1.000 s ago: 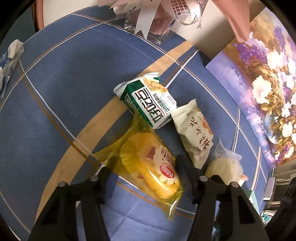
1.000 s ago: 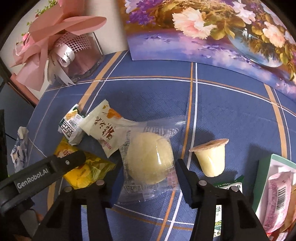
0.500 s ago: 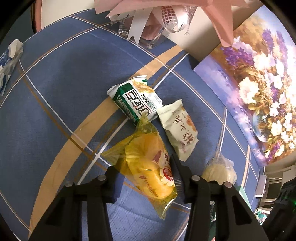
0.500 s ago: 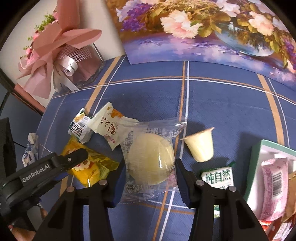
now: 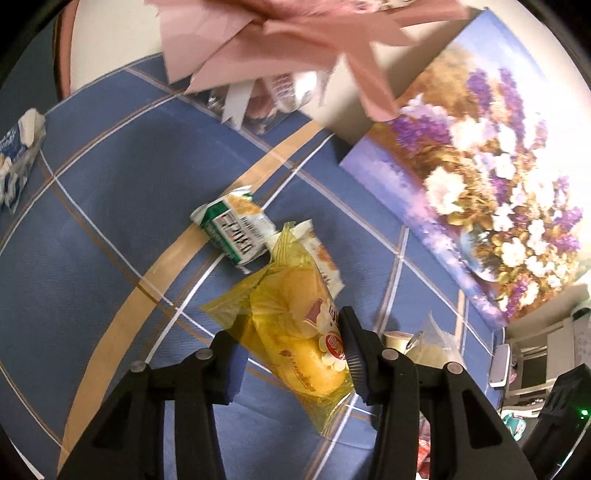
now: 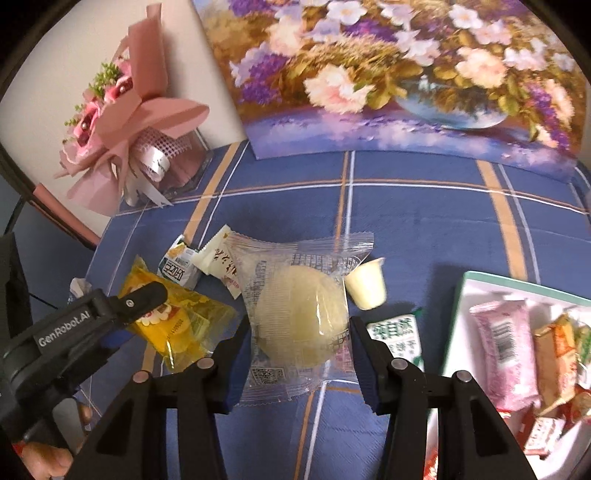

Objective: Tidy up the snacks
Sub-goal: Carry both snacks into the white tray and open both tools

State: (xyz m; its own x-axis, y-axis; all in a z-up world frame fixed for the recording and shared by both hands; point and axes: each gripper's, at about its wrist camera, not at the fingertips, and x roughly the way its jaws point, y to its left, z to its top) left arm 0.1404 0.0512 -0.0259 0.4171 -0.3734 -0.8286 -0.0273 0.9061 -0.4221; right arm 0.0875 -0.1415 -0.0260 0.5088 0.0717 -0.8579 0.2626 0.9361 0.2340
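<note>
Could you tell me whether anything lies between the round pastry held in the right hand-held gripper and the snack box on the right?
The clear-wrapped round pastry hangs above the tablecloth. Toward the snack box, a small green sachet lies flat and a jelly cup stands slightly farther back. Both are low, so carrying it over should clear them.

A pink paper bouquet [image 5: 280, 33] fills the top of the left wrist view in motion blur, its upper part cut by the frame edge. At far left of that view, a blue-and-white packet [image 5: 16, 155] is clipped by the lens rim, its print unreadable. A beige snack packet [image 5: 321, 258] lies half hidden behind the yellow cake wrapper [image 5: 295, 332]. In the right wrist view, the white tray [image 6: 461, 317] runs off the right and lower edges, its contents only partly seen. A green-lettered packet [image 6: 397, 334] sits partly behind the right gripper's finger [image 6: 369, 354]. At lower left, a person's hand [image 6: 44, 458] is mostly out of frame.
</note>
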